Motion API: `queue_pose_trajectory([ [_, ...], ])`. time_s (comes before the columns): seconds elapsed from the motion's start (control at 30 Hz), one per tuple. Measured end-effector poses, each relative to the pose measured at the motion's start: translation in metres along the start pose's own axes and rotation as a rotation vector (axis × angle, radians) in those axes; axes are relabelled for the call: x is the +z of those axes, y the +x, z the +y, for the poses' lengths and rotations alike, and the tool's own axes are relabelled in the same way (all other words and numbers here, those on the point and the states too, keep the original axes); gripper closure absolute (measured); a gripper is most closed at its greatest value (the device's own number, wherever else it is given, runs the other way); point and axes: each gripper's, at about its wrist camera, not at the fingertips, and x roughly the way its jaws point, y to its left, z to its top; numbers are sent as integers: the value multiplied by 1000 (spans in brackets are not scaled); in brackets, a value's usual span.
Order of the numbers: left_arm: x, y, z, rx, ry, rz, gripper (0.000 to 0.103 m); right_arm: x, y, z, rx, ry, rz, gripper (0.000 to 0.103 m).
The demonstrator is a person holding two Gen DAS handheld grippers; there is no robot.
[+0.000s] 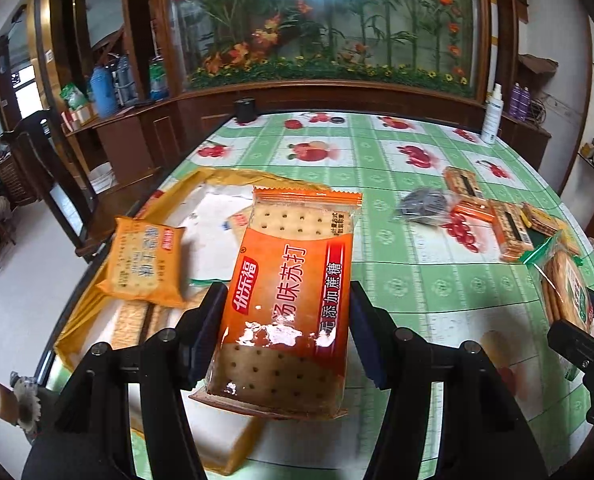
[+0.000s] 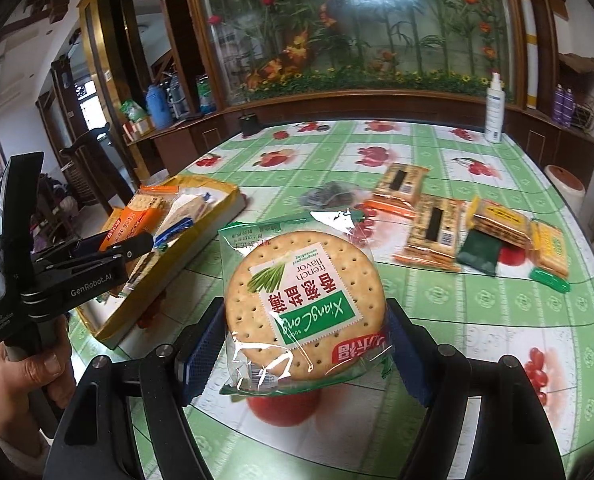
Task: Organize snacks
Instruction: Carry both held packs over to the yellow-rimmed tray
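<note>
The orange rectangular soda-cracker packet (image 1: 289, 300) is pinched by the left gripper (image 1: 289, 332), long axis pointing away along the fingers, directly above the shallow yellow cardboard tray (image 1: 169, 196). The right gripper (image 2: 303, 344) clamps a round green-wrapped cracker pack (image 2: 303, 300) farther from the tray. The tray's contents are partly hidden.
</note>
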Motion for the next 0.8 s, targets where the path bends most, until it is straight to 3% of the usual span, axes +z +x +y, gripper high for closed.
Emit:
queue_pose_trajectory([
  [0.47, -10, 4, 55, 73, -72, 12, 44, 22, 30, 56, 124, -73, 19, 26],
  [0.8, -13, 18, 99, 96, -151, 51, 44, 38, 72, 101, 224, -95, 56, 26],
])
